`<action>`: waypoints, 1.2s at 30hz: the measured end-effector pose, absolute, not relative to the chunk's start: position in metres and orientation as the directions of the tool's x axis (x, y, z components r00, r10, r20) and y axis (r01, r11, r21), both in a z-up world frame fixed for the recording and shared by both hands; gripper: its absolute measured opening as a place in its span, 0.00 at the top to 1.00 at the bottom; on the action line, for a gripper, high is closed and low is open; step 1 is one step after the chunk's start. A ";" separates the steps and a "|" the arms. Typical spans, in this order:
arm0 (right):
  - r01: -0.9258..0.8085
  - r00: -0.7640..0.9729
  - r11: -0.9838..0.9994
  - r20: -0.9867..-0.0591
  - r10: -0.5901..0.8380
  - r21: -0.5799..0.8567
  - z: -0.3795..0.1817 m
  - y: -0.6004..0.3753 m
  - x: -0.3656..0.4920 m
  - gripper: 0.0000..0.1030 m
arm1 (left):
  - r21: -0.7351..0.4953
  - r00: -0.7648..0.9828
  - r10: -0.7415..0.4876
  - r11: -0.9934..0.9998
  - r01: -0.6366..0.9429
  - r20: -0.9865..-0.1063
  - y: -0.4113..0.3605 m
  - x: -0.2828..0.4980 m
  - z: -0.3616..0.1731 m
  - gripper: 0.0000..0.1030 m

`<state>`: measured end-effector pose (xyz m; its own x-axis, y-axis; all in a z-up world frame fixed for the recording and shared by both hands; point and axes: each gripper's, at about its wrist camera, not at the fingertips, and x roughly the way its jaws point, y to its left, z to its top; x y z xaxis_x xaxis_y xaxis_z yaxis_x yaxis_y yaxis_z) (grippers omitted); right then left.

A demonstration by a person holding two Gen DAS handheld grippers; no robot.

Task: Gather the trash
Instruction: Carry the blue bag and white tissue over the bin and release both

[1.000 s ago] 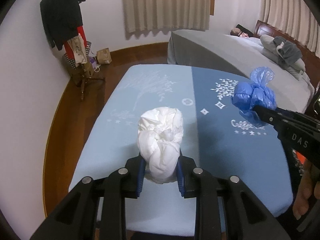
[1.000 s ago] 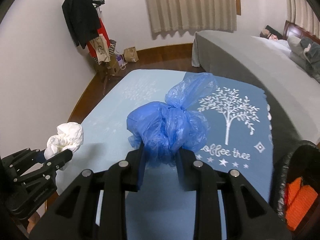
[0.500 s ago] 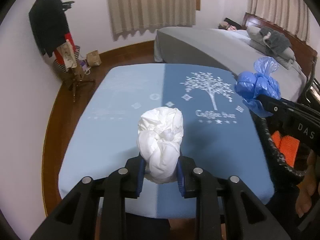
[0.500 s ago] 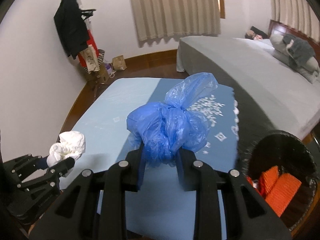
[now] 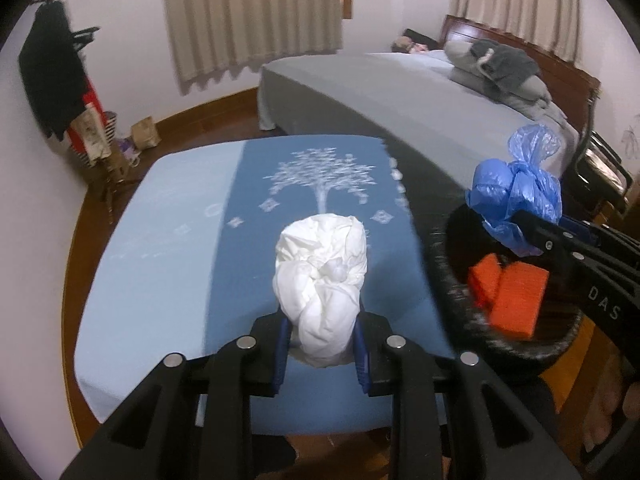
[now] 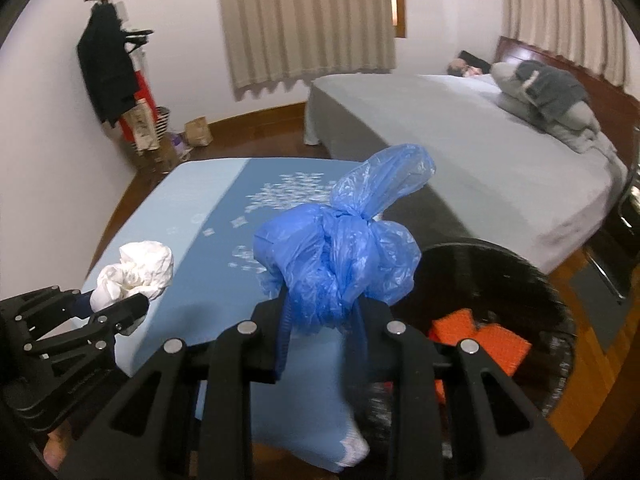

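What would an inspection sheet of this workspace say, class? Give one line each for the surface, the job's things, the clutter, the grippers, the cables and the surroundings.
Surface: blue tablecloth with a white tree print; nothing seen lying on it.
Job's things: knotted white bag and knotted blue bag, both held off the cloth; black bin at the table's right, orange items inside.
Clutter: paper bag and small items on the floor by the coat stand.
Grippers: left gripper shut on the white bag; right gripper shut on the blue bag, near the bin.
Cables: nothing seen.
Surroundings: grey bed, curtains, wooden floor.
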<state>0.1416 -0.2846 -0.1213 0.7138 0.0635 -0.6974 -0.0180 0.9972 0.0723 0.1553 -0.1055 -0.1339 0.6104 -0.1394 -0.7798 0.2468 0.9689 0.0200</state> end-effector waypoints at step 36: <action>0.214 0.562 0.972 -0.826 -0.042 0.096 -0.223 -0.487 0.153 0.73 | -0.048 0.394 -0.316 0.829 0.558 -0.863 -0.343 0.191 -0.228 0.65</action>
<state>0.1533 -0.4871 -0.2229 0.5622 -0.0415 -0.8260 0.2135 0.9722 0.0965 0.1913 -0.3432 -0.2284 0.3942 -0.3155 -0.8631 0.5579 0.8285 -0.0480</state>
